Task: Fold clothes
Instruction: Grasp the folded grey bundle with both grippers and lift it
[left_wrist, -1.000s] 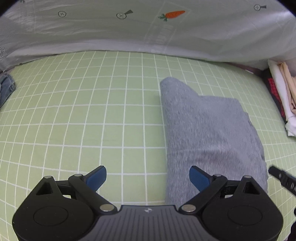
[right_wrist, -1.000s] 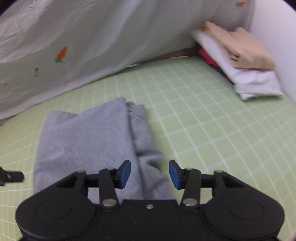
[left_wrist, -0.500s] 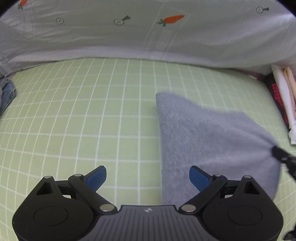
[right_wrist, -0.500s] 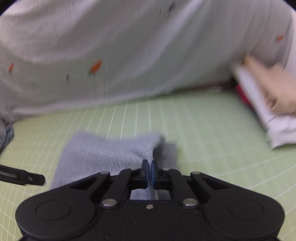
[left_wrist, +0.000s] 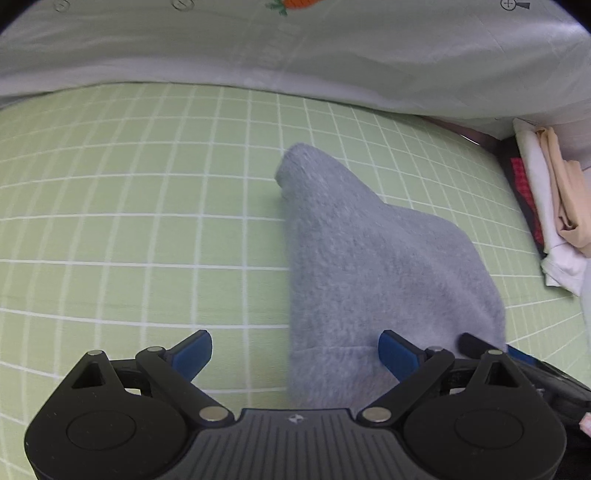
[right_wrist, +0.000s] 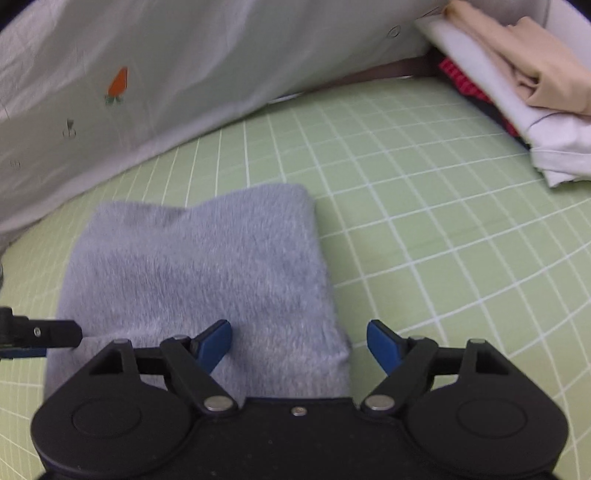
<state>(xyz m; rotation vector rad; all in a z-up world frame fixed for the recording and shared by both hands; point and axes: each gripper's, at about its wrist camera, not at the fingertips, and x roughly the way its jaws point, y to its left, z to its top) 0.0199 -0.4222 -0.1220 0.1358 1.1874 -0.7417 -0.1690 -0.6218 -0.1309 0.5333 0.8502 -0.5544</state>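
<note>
Sheet (left_wrist: 110, 229) green, white grid | curtain (right_wrist: 184, 74) behind | left tongs (left_wrist: 295, 356) wide | right tongs (right_wrist: 299, 345) just opened, empty

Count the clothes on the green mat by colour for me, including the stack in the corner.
Grey: 1, the folded garment
Tan: 1, top of the stack
White: 1, under the tan one
Red and black: 1, at the bottom, mostly hidden
Total: 4

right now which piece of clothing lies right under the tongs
The grey fleece garment, lying alone on the green checked sheet. The beige, white and red clothes sit stacked at the far right edge.
</note>
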